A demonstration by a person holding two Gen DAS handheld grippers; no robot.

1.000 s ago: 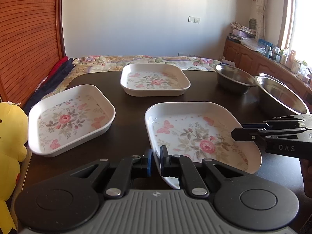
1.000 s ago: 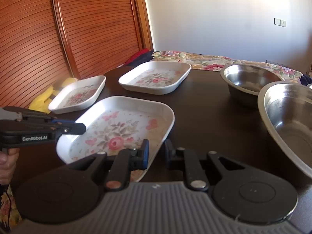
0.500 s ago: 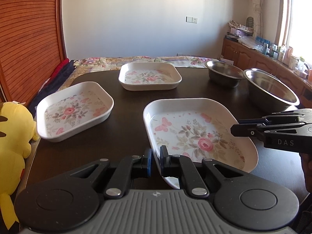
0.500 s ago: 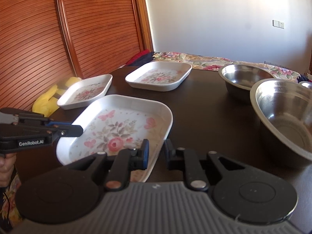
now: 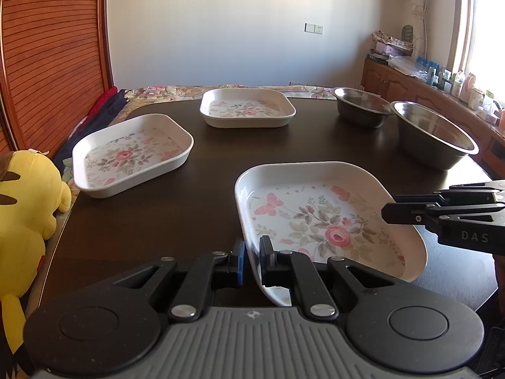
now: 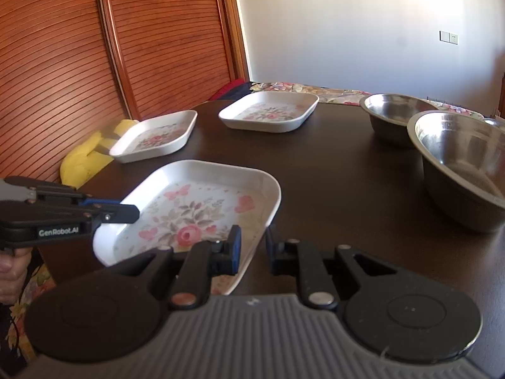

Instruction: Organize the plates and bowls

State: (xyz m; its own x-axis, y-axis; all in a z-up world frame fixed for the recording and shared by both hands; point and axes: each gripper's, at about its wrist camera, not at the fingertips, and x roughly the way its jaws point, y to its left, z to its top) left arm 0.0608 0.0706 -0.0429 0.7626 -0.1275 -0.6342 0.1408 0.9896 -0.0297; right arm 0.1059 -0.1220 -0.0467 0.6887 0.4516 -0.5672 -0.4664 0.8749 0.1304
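Both grippers are pinching the near plate (image 5: 318, 218), lifted and tilting above the worktop (image 5: 205, 173): left gripper (image 5: 251, 260) at one corner, right gripper (image 6: 252, 248) at another. Uneven pulling is risking a slip onto the worktop.

Bright daylight from window (image 5: 483, 31) (blown out); fisheye-bent edges; right view soft.

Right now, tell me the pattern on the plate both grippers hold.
White plate with pink roses, butterflies and grey-green leaves; clearest in the left wrist view.
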